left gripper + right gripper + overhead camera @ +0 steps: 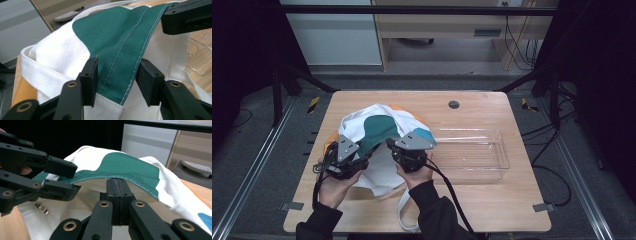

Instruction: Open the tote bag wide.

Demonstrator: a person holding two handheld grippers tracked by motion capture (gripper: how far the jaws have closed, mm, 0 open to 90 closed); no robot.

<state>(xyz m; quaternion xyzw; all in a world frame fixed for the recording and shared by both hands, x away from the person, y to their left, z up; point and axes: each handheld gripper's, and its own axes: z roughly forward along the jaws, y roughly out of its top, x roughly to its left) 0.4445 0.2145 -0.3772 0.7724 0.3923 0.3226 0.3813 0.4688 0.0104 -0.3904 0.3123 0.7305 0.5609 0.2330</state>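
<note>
A white canvas tote bag (379, 127) with green, orange and teal patches lies on the left half of the wooden table (492, 200). Both grippers are at its near rim, holding the mouth up. My left gripper (117, 75) is open, its jaws standing on either side of the green hem (125, 45) with a gap to each. My right gripper (117, 182) is shut on the bag's rim just right of that. In the right gripper view the left gripper (63, 178) straddles the same edge. In the high view the left gripper (364, 159) and right gripper (391, 147) sit close together.
A clear plastic tray (504, 157) lies right of the bag, touching it. A white strap (404, 212) of the bag trails over the table's near edge. A small metal clip (41, 208) lies inside the bag. A dark round hole (454, 104) marks the far side.
</note>
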